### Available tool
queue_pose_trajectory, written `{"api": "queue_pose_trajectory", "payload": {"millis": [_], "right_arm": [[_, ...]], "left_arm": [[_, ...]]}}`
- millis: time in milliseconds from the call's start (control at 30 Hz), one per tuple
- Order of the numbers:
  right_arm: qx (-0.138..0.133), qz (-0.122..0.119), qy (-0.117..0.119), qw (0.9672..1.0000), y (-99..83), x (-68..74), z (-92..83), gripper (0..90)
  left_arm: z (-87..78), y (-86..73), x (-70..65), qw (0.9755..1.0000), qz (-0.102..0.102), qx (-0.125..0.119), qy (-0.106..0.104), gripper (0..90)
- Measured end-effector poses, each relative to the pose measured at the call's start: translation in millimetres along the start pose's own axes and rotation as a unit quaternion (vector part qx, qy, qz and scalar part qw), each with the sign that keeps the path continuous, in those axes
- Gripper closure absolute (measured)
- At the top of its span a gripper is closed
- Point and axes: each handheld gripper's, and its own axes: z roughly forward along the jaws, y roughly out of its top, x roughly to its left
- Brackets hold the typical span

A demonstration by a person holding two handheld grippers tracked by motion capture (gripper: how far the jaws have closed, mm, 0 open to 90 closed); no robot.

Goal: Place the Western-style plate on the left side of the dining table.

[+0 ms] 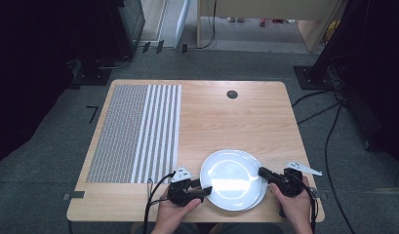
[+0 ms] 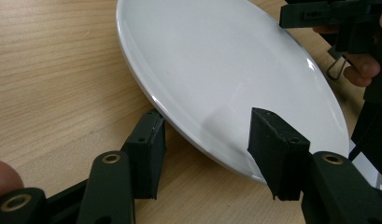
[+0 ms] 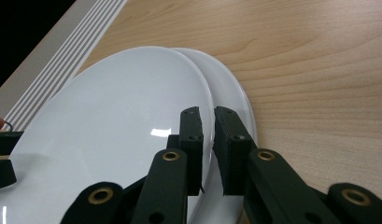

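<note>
Readable text: I can find none in any view.
Plates [image 1: 233, 178]: plain white, I see no mark or brand on them.
Placemat [image 1: 138, 131]: only woven stripes, no lettering that I can read.
Grippers: black jaws with brass rivets, no label I can make out.
Table [image 1: 236, 117]: bare wood grain, no sign.

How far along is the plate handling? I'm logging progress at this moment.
Done: the right gripper is shut on the rim of the top plate, which sits offset on the lower plate. In hand: the left gripper straddles the top plate's opposite rim, jaws apart. Left: probably closing that grip and lifting the plate, perhaps toward the striped mat.
</note>
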Motion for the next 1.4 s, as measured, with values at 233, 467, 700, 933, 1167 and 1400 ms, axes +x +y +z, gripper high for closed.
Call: {"api": "queue_pose_trajectory", "payload": {"millis": [233, 467, 700, 933, 1167, 1400], "right_arm": [[0.011, -0.006, -0.005, 0.9999, -1.9, 2.7, 4.0, 82.7], [0.009, 0.002, 0.004, 0.9999, -1.5, 2.7, 3.4, 83.2], [0.013, 0.011, 0.017, 0.9997, -1.8, 1.5, 4.6, 83.2], [0.015, 0.018, 0.021, 0.9995, -2.5, 0.3, 6.1, 82.7], [0.017, 0.028, 0.027, 0.9991, -5.4, -0.7, 13.7, 79.7], [0.016, 0.073, 0.041, 0.9964, -6.8, -4.2, 14.9, 82.4]], "left_arm": [[0.6, -0.8, 0.4, 1.0000, -0.002, 0.003, -0.004, 47.2], [0.6, -1.0, 1.0, 1.0000, -0.005, 0.004, -0.004, 46.8], [0.1, -0.9, 2.4, 0.9999, -0.007, 0.004, -0.009, 46.6], [-8.4, 1.7, 10.1, 0.9998, -0.020, -0.005, -0.008, 52.2], [-12.4, 1.5, 15.9, 0.9995, -0.026, -0.002, -0.019, 61.7], [-12.7, 1.4, 19.3, 0.9988, -0.038, 0.000, -0.029, 63.6]]}}
